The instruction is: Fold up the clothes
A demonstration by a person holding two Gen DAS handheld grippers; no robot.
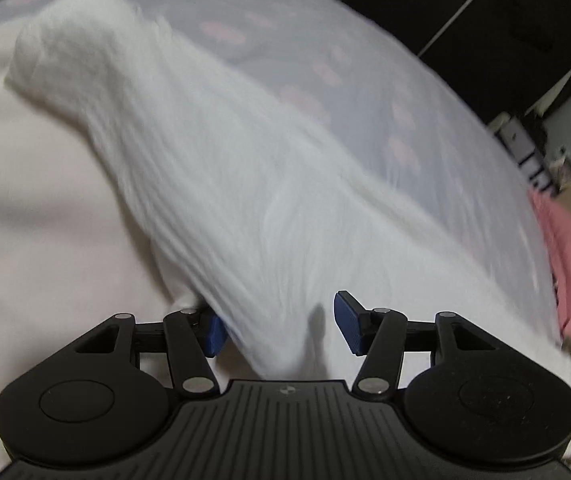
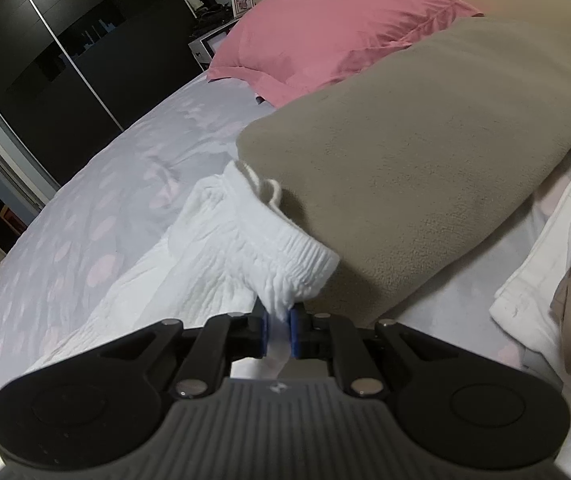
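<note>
Fig.: White garment (image 2: pixel 221 248) lies on bed (image 2: pixel 85 200) beside the tan blanket (image 2: pixel 425 168). Right gripper (image 2: pixel 276 334) pinches its gathered edge; left gripper (image 1: pixel 281 328) spread, cloth between fingers. Keep edge taut w/ even pull.

Pink pillow (image 2: pixel 325 36) lies at the bed head, touching a folded taupe fleece blanket (image 2: pixel 425 168). Dotted lilac bedsheet (image 2: pixel 97 208) covers the mattress. Dark sliding wardrobe (image 2: pixel 57 52) stands beyond.
</note>
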